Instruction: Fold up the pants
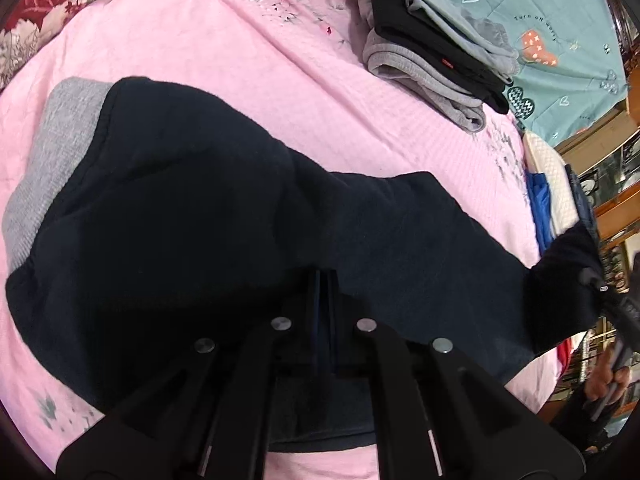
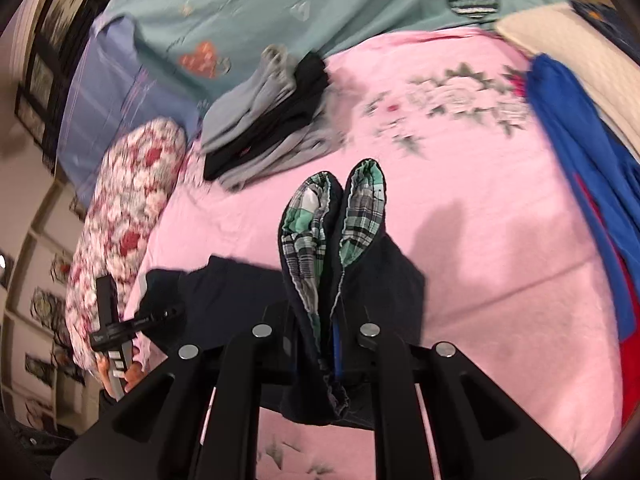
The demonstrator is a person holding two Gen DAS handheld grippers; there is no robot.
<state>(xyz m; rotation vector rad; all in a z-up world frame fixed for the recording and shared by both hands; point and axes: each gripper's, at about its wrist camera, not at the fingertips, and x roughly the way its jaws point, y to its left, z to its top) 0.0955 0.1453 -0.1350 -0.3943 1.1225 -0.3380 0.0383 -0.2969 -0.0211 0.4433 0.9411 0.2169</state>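
The left gripper (image 1: 324, 280) is closed tight on the dark navy pants (image 1: 192, 216), pinching a fold of the cloth between its fingers. The right gripper (image 2: 328, 320) is closed too, on the two leg ends of the pants (image 2: 320, 264), whose green plaid lining (image 2: 362, 208) shows at the openings. The pants stretch between both grippers over the pink bedspread (image 1: 248, 64), the waist part lying on a grey cloth (image 1: 60, 136). Further on the bed sits a stack of folded grey and black clothes (image 1: 436, 52). A blue garment (image 2: 580, 184) lies at the bed edge.
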